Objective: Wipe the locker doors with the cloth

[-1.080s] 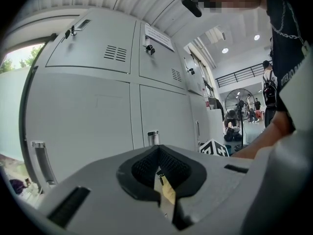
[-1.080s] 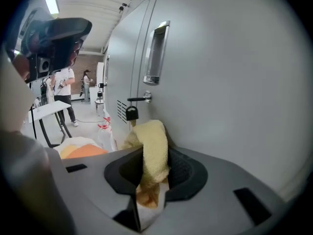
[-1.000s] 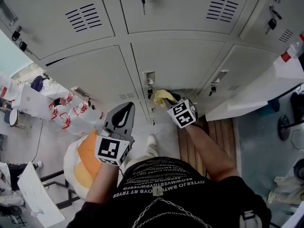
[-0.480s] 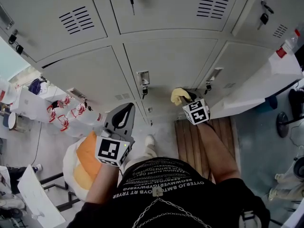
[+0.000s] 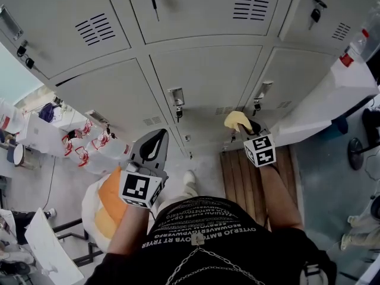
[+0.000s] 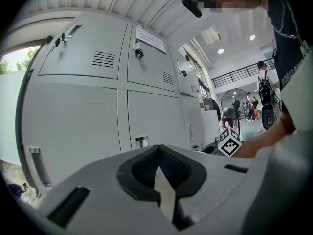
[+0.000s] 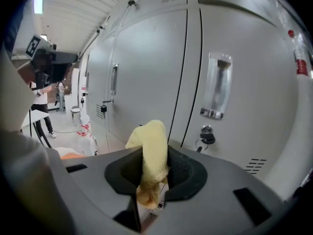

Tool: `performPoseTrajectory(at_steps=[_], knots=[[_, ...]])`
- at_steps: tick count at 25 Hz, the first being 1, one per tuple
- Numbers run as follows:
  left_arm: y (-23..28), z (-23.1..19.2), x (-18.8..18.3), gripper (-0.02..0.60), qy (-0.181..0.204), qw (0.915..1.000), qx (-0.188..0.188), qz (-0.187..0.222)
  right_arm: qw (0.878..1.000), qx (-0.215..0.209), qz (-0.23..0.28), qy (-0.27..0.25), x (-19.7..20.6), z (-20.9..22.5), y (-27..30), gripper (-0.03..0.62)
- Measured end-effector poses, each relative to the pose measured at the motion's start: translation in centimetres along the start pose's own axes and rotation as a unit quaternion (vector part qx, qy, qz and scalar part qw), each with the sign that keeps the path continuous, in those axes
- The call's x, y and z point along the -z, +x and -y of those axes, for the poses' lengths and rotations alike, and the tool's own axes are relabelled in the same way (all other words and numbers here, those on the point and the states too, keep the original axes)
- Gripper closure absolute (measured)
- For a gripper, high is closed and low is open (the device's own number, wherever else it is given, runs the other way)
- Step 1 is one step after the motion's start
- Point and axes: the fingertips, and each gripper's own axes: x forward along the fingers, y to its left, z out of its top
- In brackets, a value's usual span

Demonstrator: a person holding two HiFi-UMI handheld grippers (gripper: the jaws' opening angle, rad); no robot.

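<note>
Cloth point(image 7: 151, 148), pale yellow and bunched, pinched in right hand-held gripper point(image 7: 149, 182); left hand-held gripper point(image 6: 161, 182) closed, empty.

No word can be read with certainty. Several lines of white print cross the black shirt point(image 5: 202, 221) at 6 o'clock in the head view. They show upside down and look like capital letters, but none can be made out. In the left gripper view, a white notice point(image 6: 150, 39) is stuck on an upper locker door point(image 6: 146, 67) at 12 o'clock, its print too small to read. A red label point(image 5: 346, 60) at 2 o'clock in the head view shows no legible writing. The left marker cube point(image 5: 141, 189) at 7 o'clock and the right marker cube point(image 5: 261, 150) at 3 o'clock bear black-and-white square patterns, not letters.
</note>
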Motion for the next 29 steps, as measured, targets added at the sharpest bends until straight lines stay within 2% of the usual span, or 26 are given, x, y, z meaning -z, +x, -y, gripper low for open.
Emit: performPoseTrajectory(at_steps=[6,9,16,20,25,29], knots=[[-0.3,1.6,-0.9,0.577,0.006,0.9998,0.01,0.014,0.997,0.016,0.078,-0.019,-5.4,-0.6,-7.7,0.514],[-0.6,2.7,-1.0,0.576,0.009,0.9997,0.016,0.015,0.994,0.025,0.102,-0.018,-6.6,-0.6,-11.0,0.514],[-1.8,5.4,0.0,0.576,0.006,0.9995,0.032,0.004,0.995,0.038,0.095,0.003,-3.7,-0.8,-14.9,0.514],[-3.7,6.1,1.8,0.577,0.021,0.9994,0.003,-0.026,0.995,0.013,0.099,0.011,-2.6,-1.9,-15.7,0.514],[-4.5,8.1,1.7,0.576,0.041,0.9984,0.022,-0.033,0.994,0.0,0.109,0.029,-2.2,-3.1,-16.9,0.514],[-5.1,8.6,0.8,0.576,0.044,0.9983,0.027,-0.028,0.994,-0.014,0.107,0.029,-2.5,-5.1,-17.9,0.514]])
